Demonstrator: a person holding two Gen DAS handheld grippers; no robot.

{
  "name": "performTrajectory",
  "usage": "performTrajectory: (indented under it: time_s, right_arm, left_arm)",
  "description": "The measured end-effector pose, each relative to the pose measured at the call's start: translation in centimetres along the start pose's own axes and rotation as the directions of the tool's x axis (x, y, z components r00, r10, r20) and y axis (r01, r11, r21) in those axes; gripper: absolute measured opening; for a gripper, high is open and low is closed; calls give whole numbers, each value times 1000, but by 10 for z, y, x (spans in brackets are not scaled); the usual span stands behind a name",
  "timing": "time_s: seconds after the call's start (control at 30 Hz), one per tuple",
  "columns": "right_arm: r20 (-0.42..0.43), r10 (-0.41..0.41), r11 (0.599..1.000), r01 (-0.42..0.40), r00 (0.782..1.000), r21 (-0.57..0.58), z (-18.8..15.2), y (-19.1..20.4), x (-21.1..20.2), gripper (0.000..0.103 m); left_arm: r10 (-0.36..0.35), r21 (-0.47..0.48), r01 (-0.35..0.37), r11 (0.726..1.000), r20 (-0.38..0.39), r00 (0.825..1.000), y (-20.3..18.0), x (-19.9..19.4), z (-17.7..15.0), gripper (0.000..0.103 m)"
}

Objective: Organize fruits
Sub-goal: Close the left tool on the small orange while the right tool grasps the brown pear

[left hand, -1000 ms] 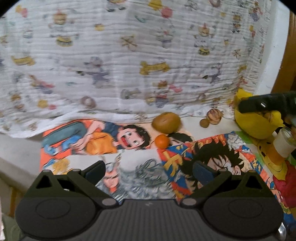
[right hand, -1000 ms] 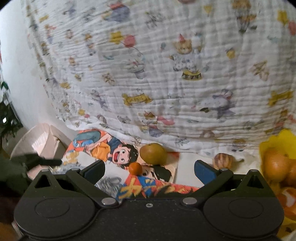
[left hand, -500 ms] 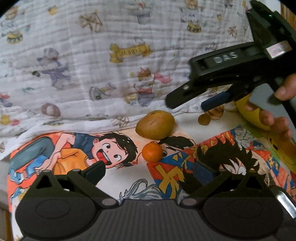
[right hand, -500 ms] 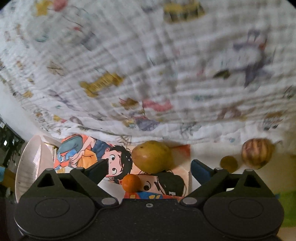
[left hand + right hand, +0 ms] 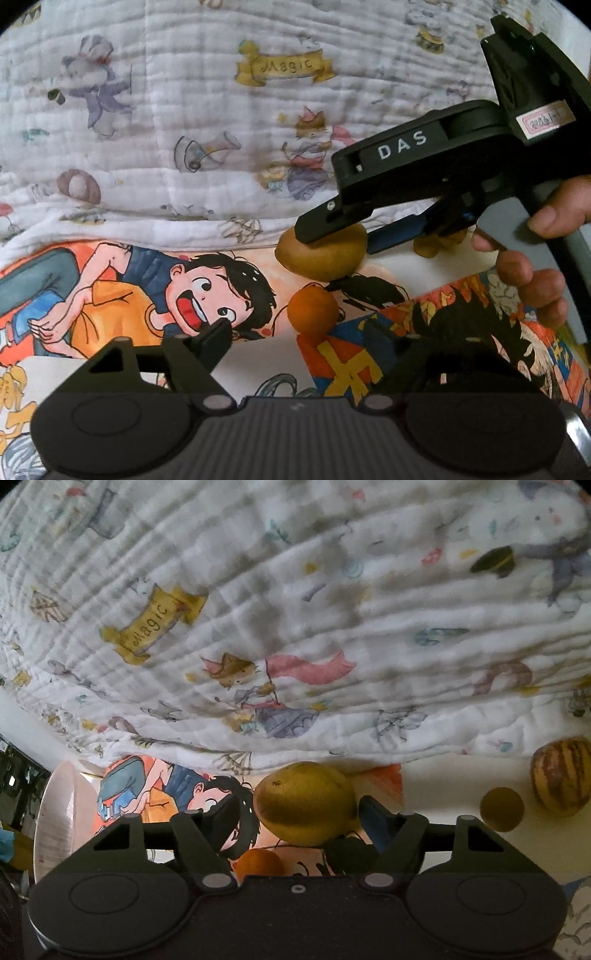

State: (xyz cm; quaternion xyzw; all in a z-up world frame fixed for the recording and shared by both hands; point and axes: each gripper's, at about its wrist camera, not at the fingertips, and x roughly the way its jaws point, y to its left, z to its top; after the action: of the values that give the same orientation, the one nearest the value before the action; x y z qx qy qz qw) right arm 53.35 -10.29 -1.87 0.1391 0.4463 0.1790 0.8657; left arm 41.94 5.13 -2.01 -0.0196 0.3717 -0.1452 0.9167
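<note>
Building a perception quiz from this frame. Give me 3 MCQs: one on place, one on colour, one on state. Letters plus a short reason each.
1. Where does the small orange fruit lie relative to the large yellow-brown fruit, in the left wrist view?
A. in front of it, nearer the camera
B. behind it
C. on top of it

2. What colour is the banner reading "Magic" on the blanket?
A. blue
B. yellow
C. red

3. What sits between the fingers of the right gripper?
A. the striped fruit
B. nothing
C. the large yellow-brown fruit

Answers:
1 A: it lies lower in frame, on the cartoon mat.
2 B: yellow print.
3 C: the closing jaws flank it; the striped fruit lies apart.
</note>
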Motion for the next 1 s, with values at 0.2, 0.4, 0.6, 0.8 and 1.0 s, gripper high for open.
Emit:
performTrajectory:
  time_s: [0.2,0.4,0.6,0.8,1.0]
  right_arm:
    - [3,-9,1000,9,1000,19,1,-4,7,68]
    - [3,0,1000,0,1000,30,1,-7,8,68]
    - [-3,6,999,-6,1000,37,3,-7,10,68]
    - [-4,12,999,-11,1000,41,2,-3,18,68]
    - [8,9,999,-9,1000,47,2,-2,20,67]
  left_arm:
    - [-15,-16,15,1000,-6,1000,-5,8,3,64]
    - [-15,-31,15,999,1,1000,-8,16,4,56]
    - [-14,-46,14,999,4,1000,-7,17,5,42]
    - [-26,-37,26,999,9,1000,-10,18,2,36]
    - [-32,-67,33,997,6,999,-6,15,-1,35]
